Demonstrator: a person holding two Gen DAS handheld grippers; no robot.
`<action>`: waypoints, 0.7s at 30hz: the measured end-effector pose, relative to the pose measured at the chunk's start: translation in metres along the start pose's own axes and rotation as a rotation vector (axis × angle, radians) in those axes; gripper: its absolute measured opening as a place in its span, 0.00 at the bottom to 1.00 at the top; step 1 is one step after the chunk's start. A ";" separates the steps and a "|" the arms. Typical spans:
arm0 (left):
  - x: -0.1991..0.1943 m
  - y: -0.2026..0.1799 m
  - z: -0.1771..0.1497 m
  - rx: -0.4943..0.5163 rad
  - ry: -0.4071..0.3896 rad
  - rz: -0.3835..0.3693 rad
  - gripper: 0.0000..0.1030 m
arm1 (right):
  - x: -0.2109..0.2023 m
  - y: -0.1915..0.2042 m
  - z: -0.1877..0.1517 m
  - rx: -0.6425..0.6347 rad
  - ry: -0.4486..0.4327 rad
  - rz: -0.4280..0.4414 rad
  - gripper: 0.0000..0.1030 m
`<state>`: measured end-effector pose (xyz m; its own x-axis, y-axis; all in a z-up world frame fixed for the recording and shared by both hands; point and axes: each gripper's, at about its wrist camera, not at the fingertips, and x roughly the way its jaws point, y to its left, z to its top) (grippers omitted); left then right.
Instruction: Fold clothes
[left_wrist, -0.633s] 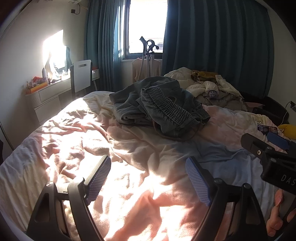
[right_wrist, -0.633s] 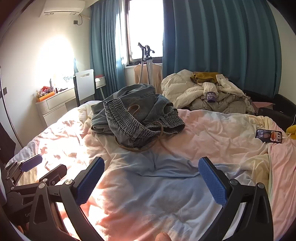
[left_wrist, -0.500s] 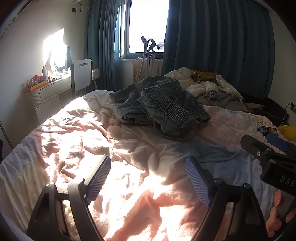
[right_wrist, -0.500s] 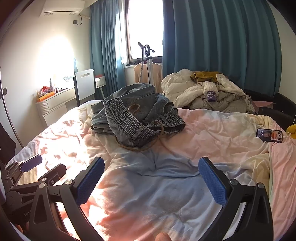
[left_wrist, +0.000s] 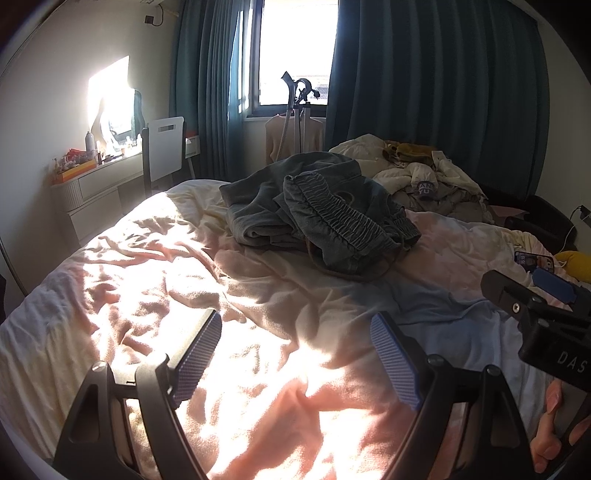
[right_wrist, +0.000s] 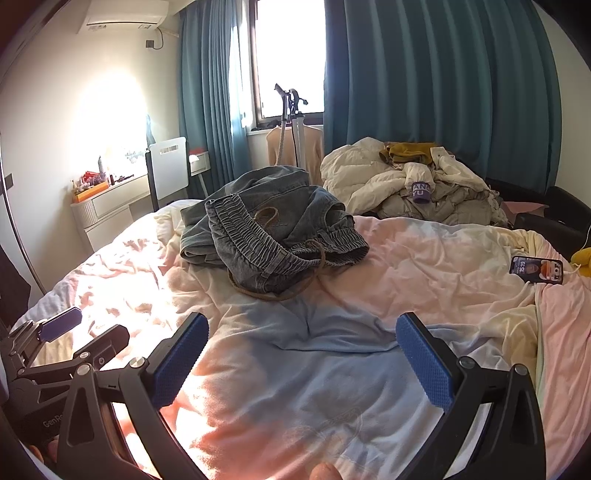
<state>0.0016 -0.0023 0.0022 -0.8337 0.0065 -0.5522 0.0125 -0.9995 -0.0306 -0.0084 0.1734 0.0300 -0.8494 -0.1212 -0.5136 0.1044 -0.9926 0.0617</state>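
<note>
both the left gripper (left_wrist: 295, 356) and right gripper (right_wrist: 303, 360) hang wide and empty short of the crumpled denim garment (right_wrist: 269, 236), judged positioned for a first pick-up.

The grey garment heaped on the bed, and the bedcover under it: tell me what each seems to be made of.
The grey garment looks like washed denim, matte and faded: a shirred elastic waistband, visible seams and a brown drawstring cord suggest soft jeans-type trousers, though the exact fabric is uncertain. The bedcover looks like soft matte cotton or brushed fabric in pastel pink, blue and cream; it creases finely.
</note>
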 end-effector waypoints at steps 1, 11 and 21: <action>0.000 0.000 0.000 0.000 0.001 0.000 0.82 | 0.000 0.000 0.000 0.000 0.000 0.000 1.00; 0.002 0.000 0.000 -0.004 0.002 0.003 0.82 | 0.000 -0.001 -0.001 0.002 0.001 0.000 1.00; 0.002 0.002 0.000 -0.012 0.004 0.000 0.82 | 0.001 -0.001 -0.001 0.005 0.002 -0.002 1.00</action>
<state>0.0003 -0.0044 0.0009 -0.8317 0.0066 -0.5552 0.0190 -0.9990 -0.0403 -0.0089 0.1746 0.0290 -0.8487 -0.1189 -0.5153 0.1000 -0.9929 0.0644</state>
